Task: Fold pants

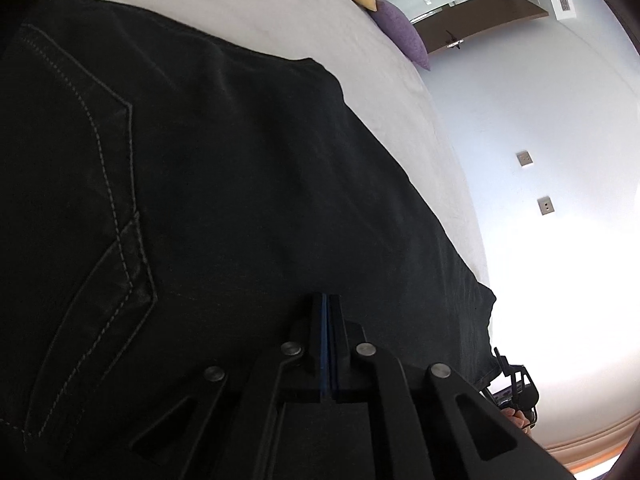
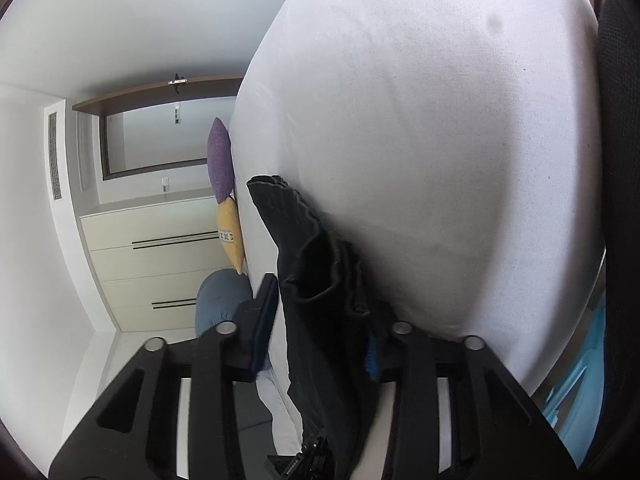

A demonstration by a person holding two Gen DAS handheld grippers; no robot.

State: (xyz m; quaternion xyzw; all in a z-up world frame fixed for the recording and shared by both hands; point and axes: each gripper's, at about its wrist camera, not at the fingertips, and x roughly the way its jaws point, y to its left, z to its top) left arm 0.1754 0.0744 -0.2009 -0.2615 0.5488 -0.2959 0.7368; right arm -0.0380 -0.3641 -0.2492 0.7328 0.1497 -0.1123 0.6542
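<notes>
Pants (image 1: pixel 224 200) are lying on the bed (image 2: pixel 440 140); left gripper (image 1: pixel 328 312) fingers pressed together, right gripper (image 2: pixel 320 312) fingers spread around the cuff, needing a firm pinch before folding over.

A bedroom: white bed (image 2: pixel 420 140), cushions (image 2: pixel 219 160) (purple, yellow), drawers (image 2: pixel 152 264).

White-sheeted bed (image 2: pixel 440 140) seen against pale walls (image 1: pixel 500 92). Purple cushion (image 2: pixel 219 160), yellow cushion (image 2: pixel 230 236) and blue cushion (image 2: pixel 222 300) set at bed edge. Cream drawer unit (image 2: pixel 160 264) placed below wood-framed opening (image 2: pixel 160 136). Wall plates (image 1: pixel 524 158) fixed; strong glare noted.
</notes>
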